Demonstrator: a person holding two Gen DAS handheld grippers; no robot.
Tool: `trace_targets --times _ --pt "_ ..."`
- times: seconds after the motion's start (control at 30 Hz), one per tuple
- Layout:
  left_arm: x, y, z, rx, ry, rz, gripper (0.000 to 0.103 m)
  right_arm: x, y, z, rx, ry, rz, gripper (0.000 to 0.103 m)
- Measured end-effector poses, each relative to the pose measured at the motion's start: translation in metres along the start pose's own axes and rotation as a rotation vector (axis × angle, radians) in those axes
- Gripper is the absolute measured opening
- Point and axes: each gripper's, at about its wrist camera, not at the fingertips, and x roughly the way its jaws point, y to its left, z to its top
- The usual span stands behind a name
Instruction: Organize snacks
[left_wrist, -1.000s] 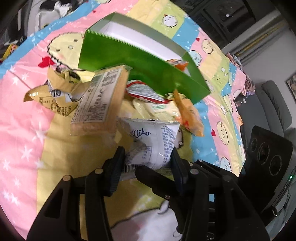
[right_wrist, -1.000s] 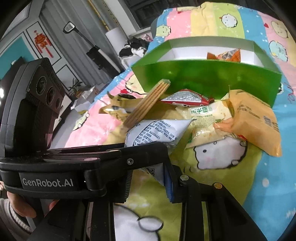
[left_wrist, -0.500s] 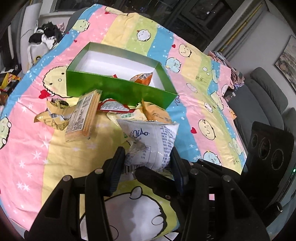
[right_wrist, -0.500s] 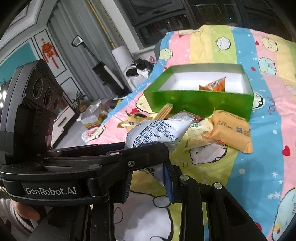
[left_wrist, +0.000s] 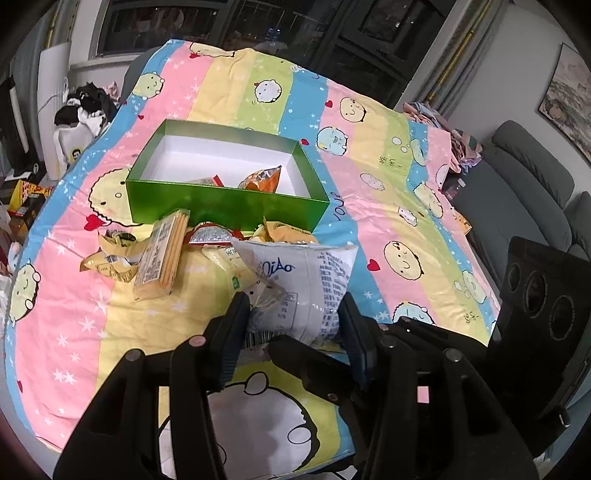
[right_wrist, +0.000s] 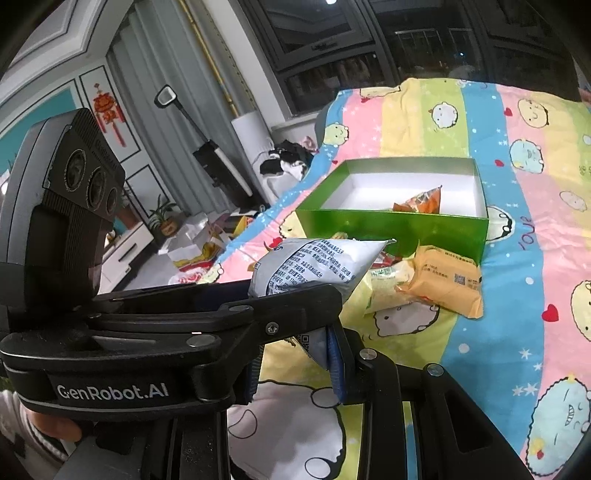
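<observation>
Above the quilt (left_wrist: 388, 206), we hold the white bag (left_wrist: 306, 284) with both grippers: the left gripper (left_wrist: 295, 317) pinches its sides, and the right gripper (right_wrist: 295, 354) is closed on its lower corner. The green box (left_wrist: 229, 206) lies ahead, beyond the loose snacks (left_wrist: 159, 254). To do this well, we should carry the bag level over the near wall, lower it beside the orange packet (left_wrist: 262, 179), and let go with both together.
</observation>
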Motion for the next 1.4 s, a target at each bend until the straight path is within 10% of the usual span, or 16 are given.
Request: trace_targets --times 1.4 --pt "0.009 -0.021 0.012 0.087 -0.019 0.041 0.049 -0.011 -0.016 0.004 0.016 -0.055 0.008 0.032"
